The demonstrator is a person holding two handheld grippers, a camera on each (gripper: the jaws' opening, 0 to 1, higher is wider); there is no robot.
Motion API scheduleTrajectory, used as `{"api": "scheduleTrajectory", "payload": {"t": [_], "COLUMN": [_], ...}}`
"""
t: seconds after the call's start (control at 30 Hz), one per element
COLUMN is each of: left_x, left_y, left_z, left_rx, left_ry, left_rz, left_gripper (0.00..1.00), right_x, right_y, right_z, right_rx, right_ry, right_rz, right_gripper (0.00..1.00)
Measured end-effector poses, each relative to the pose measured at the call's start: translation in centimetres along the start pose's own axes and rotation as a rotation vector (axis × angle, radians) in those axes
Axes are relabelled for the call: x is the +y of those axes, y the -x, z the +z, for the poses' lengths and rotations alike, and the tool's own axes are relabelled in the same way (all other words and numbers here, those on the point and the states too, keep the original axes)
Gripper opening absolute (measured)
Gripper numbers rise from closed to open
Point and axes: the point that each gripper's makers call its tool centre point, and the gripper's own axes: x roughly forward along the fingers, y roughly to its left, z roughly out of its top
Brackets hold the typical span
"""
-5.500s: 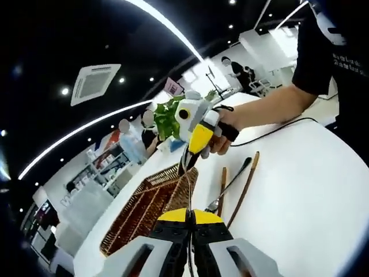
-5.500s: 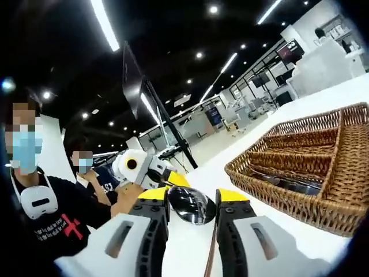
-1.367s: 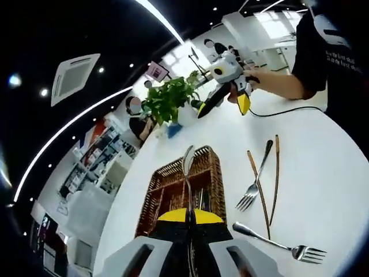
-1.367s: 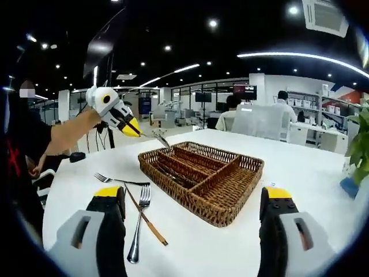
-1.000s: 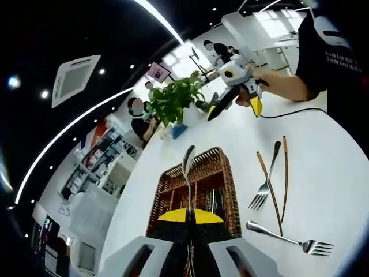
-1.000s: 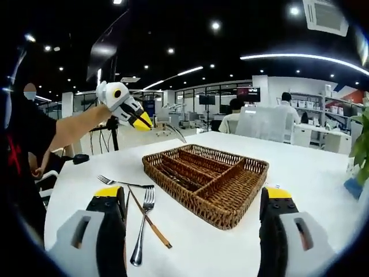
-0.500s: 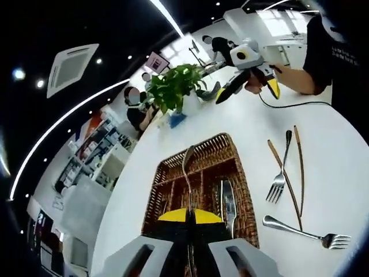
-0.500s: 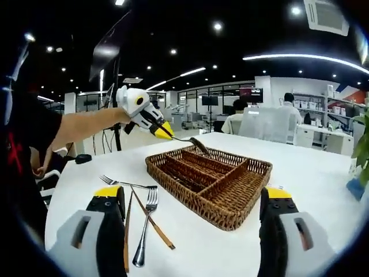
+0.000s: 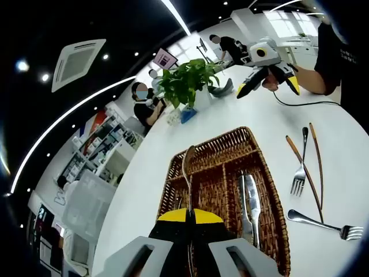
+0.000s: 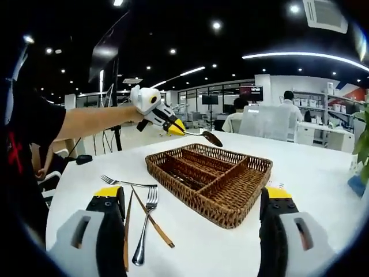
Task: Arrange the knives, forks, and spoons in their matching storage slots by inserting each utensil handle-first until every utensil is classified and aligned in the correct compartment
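My left gripper (image 9: 189, 214) is shut on the handle of a metal spoon (image 9: 187, 164), whose bowl points away over the wicker basket (image 9: 213, 151). In the right gripper view the left gripper (image 10: 174, 127) holds that spoon (image 10: 209, 138) in the air above the basket's (image 10: 242, 199) far rim. Two knives (image 9: 249, 201) lie in one long slot. My right gripper (image 10: 193, 194) stands open, wide and with nothing in it, low in front of the basket. It also appears as the right gripper (image 9: 269, 86) at the far side of the table.
On the white table (image 10: 190, 248) beside the basket lie two forks (image 10: 144, 225) (image 10: 124, 183) and brown chopsticks (image 10: 151, 222). A potted plant (image 9: 187, 83) stands beyond the basket. A black cable (image 9: 305, 104) trails on the table. People sit at desks behind.
The right gripper has let go of the spoon's bowl, opened and drawn back. My left gripper has carried the spoon from beside the basket to above it.
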Motion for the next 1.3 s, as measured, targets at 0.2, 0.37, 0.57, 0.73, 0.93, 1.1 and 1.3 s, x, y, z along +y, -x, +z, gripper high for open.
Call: {"api": "scheduleTrajectory", "payload": {"t": [0.2, 0.37, 0.57, 0.73, 0.93, 1.1, 1.3], "left_x": [1.2, 2.3, 3.6, 4.7, 5.6, 5.7, 5.8], "left_y": [-1.2, -2.2, -3.2, -4.0, -4.6, -4.8, -4.5], "left_z": [-0.5, -0.9, -1.7, -2.2, -2.4, -2.7, -3.5], "left_rx": [0.014, 0.011, 0.011, 0.013, 0.003, 0.003, 0.005], "left_ry": [0.0, 0.009, 0.013, 0.01, 0.012, 0.008, 0.02], "left_rz": [-0.012, -0.014, -0.015, -0.02, -0.013, -0.014, -0.01], "left_gripper": [0.0, 0.0, 0.0, 0.0, 0.0, 0.0, 0.0], "right_x": [-0.8, -1.0, -2.2, -2.7, -2.6, -2.7, -2.7], "right_y": [0.3, 0.4, 0.3, 0.7, 0.5, 0.6, 0.7], "right_z": [-0.2, -0.2, -0.9, -0.5, -0.7, -0.7, -0.7], "right_rx": [0.02, 0.016, 0.037, 0.027, 0.032, 0.03, 0.034], "right_ry": [-0.003, -0.012, -0.035, -0.035, -0.049, -0.055, -0.065], "right_rz": [-0.043, -0.042, -0.063, -0.081, -0.079, -0.084, -0.082], "right_gripper": [1.0, 1.0, 1.0, 1.0, 1.0, 1.0, 1.0]}}
